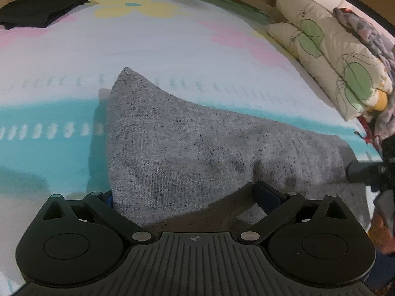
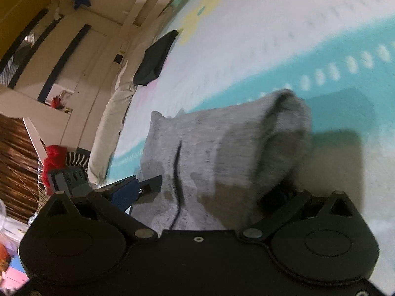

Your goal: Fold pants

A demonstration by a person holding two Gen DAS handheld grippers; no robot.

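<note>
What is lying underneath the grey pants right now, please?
The grey pants are partly lifted over the patterned bedsheet; its teal stripe runs under them. Both grippers' fingertips disappear behind the fabric, and whatever else lies beneath is covered.

A bed (image 1: 172, 49) is carrying everything, its sheet showing white with a teal band, pink patches and a yellow flower. Grey pants (image 1: 172, 143) are lying on the teal band, one end lifting off the sheet. A folded black garment (image 1: 42, 7) is resting at the far corner. Floral bedding (image 1: 328, 59) is piling up along the right edge. A pale pillow (image 2: 111, 128) is lying along another edge.
</note>
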